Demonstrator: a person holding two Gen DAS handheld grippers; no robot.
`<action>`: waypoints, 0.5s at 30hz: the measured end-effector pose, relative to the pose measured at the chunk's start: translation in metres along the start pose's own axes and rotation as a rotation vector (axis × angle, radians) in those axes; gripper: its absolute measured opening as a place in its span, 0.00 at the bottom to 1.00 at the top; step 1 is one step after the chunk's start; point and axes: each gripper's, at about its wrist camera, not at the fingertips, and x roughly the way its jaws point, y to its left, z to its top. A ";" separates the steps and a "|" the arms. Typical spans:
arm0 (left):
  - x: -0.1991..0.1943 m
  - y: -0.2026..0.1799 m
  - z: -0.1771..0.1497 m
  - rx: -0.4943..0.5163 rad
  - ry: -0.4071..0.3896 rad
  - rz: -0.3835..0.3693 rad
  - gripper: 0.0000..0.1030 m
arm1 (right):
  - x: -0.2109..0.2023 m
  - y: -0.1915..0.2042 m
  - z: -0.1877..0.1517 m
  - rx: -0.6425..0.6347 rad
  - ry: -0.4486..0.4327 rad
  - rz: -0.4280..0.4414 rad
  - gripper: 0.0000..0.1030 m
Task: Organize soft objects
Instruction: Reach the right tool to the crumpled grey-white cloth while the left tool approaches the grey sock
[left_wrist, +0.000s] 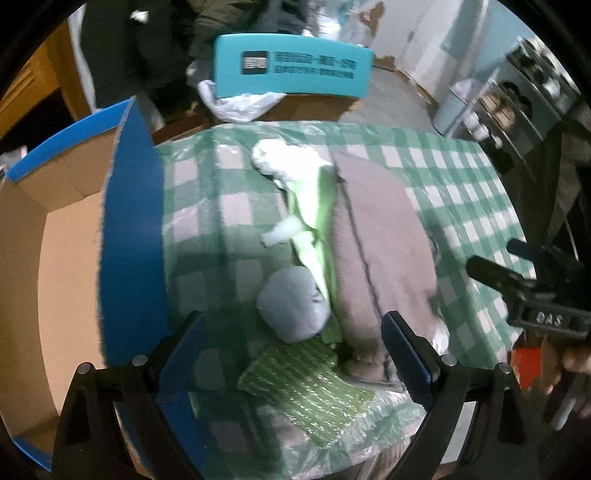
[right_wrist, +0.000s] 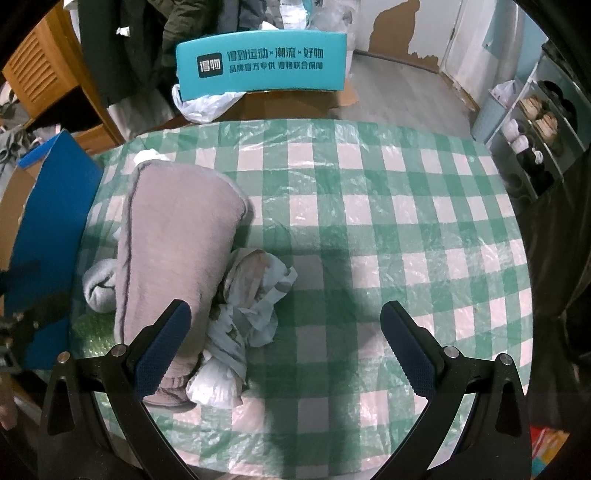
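Both tools, left tool (left_wrist: 295, 354) and right tool (right_wrist: 286, 343), are held spread and empty; the grey folded garment (right_wrist: 177, 236) is laid lengthwise, running away from them along the surface (right_wrist: 369, 221).

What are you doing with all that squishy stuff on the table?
A person holds two grippers above a checked tablecloth. Both the left gripper and right gripper have open jaws and hold nothing. A folded grey garment, a rolled grey sock and a green cloth lie beside an open cardboard box.
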 end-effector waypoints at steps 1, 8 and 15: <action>0.002 -0.004 0.000 0.018 0.002 0.003 0.92 | 0.002 -0.001 -0.001 0.002 0.005 0.001 0.98; 0.017 -0.009 0.004 0.021 0.020 0.008 0.92 | 0.020 -0.001 -0.006 -0.013 0.051 0.003 0.98; 0.034 0.003 0.005 -0.013 0.046 0.018 0.92 | 0.042 0.007 -0.012 -0.045 0.111 0.011 0.98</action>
